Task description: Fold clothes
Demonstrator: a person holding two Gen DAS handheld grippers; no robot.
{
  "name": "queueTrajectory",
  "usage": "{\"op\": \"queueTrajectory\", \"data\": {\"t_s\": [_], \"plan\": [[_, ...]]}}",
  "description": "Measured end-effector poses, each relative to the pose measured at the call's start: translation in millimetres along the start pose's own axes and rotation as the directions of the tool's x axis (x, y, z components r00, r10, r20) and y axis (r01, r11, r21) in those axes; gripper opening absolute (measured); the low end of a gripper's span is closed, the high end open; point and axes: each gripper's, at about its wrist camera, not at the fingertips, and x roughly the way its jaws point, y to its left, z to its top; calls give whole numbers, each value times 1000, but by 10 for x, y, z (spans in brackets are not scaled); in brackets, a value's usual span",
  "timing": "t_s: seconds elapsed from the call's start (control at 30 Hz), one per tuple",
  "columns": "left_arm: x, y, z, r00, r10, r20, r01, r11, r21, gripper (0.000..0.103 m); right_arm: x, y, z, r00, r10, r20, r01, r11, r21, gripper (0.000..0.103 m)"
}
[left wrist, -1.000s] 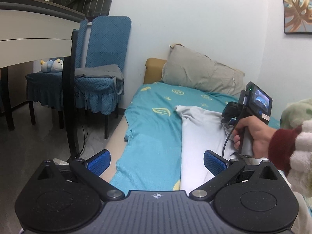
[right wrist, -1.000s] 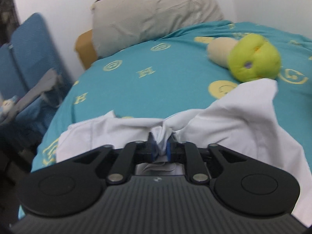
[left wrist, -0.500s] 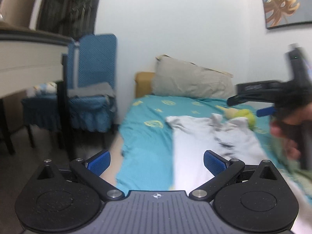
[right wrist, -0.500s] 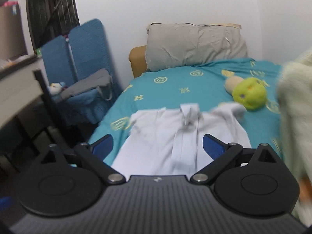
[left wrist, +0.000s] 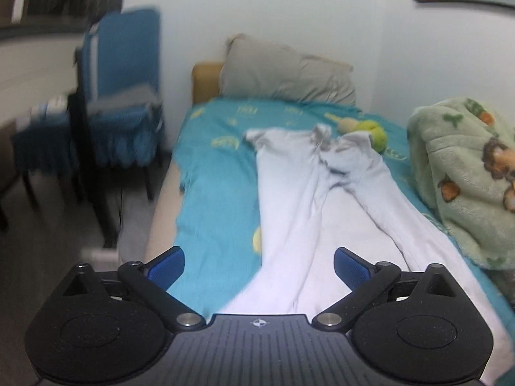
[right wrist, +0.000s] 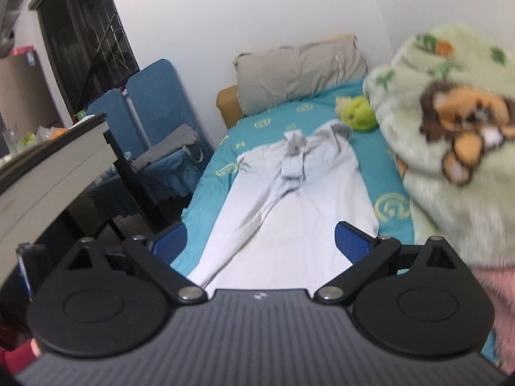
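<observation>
A pair of white trousers (left wrist: 309, 199) (right wrist: 289, 199) lies lengthwise on the teal bedsheet (left wrist: 219, 173) (right wrist: 206, 193), waistband toward the pillow and legs running toward me. The waistband is bunched, with a strip folded over at its middle. My left gripper (left wrist: 259, 265) is open above the near end of the legs, nothing between its blue pads. My right gripper (right wrist: 260, 241) is also open and empty, held back from the cloth over the lower legs.
A grey pillow (left wrist: 286, 77) lies at the bedhead. Beyond the waistband sits a green plush toy (right wrist: 357, 114). A pale green fleece blanket (left wrist: 466, 173) (right wrist: 457, 135) is heaped along the right side. Blue chairs (right wrist: 154, 135) and a table (right wrist: 54, 164) stand left of the bed.
My right gripper let go of the bunched waistband, opened wide and pulled far back toward the foot of the bed. The left gripper shifted a little and turned; the hand has left its view.
</observation>
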Motion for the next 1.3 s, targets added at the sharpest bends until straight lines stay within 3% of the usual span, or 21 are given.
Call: {"op": "queueTrajectory", "data": {"t_s": [0.13, 0.23, 0.3, 0.37, 0.43, 0.67, 0.73, 0.8, 0.87, 0.9, 0.93, 1.07, 1.2, 1.3], "plan": [[-199, 149, -65, 998, -42, -39, 39, 997, -64, 98, 168, -114, -57, 997, -60, -44, 62, 997, 38, 100], [-200, 441, -147, 994, -1, -107, -24, 971, -237, 96, 261, -260, -77, 996, -51, -79, 62, 989, 133, 100], [-119, 703, -232, 986, -6, -166, -61, 917, -395, 95, 257, -297, -100, 996, -43, -81, 56, 986, 156, 100], [-29, 974, -320, 974, -25, -224, -103, 833, -544, 91, 253, -333, -123, 996, -36, -83, 50, 983, 178, 100], [27, 1137, -404, 965, -44, -259, -131, 774, -619, 84, 262, -356, -123, 996, -33, -84, 49, 980, 192, 100], [48, 1232, -493, 949, 11, -315, -222, 731, -645, 83, 340, -420, -133, 994, -24, -104, 48, 970, 237, 100], [94, 1240, -536, 943, 4, -333, -234, 719, -655, 69, 369, -414, -137, 994, -22, -110, 48, 970, 239, 100], [159, 1231, -569, 939, -14, -343, -231, 714, -661, 63, 391, -410, -141, 993, -22, -115, 49, 970, 239, 100], [162, 1178, -546, 942, 2, -335, -229, 737, -636, 46, 405, -408, -143, 993, -23, -119, 51, 970, 239, 100], [163, 1149, -538, 942, 3, -336, -226, 747, -626, 25, 403, -411, -142, 993, -25, -119, 54, 969, 240, 100], [157, 1121, -531, 944, 1, -331, -218, 754, -619, 15, 396, -420, -141, 993, -27, -117, 56, 968, 246, 100], [-14, 984, -423, 964, 27, -265, -180, 798, -575, 7, 365, -504, -135, 993, -37, -108, 67, 955, 288, 100], [-467, 623, -186, 994, 46, -97, -84, 894, -440, 6, 313, -601, -135, 994, -52, -94, 81, 938, 338, 100], [-889, 103, -83, 999, -5, 40, 13, 978, -210, 5, 299, -658, -133, 994, -68, -87, 95, 928, 359, 100]]}}
